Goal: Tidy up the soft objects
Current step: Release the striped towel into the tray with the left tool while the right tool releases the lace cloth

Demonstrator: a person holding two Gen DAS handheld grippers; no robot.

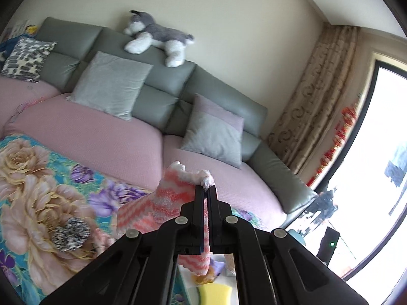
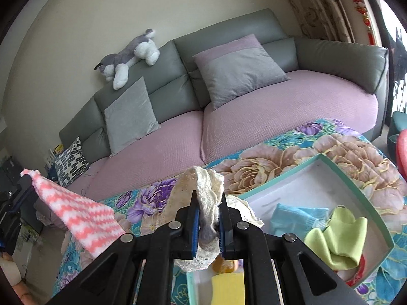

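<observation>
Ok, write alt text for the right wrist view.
The right tongs are shut on a cream lace cloth above a floral blanket. At left, a pink-and-white striped fuzzy cloth hangs lifted; at right, a teal-rimmed box holds blue and green cloths. Behind stands a grey sofa with cushions and a plush husky.

floral-covered surface in front of the sofa

we see a teal floral blanket [image 2: 300, 152] spread over the surface; what lies beneath it we cannot tell. on it sit an open teal-rimmed box [image 2: 277, 178], a second box [image 2: 189, 289] at the near edge, and a speckled black-and-white pom-pom [image 1: 71, 233]. a cream lace cloth [image 2: 244, 208] rests beside the box.
</observation>
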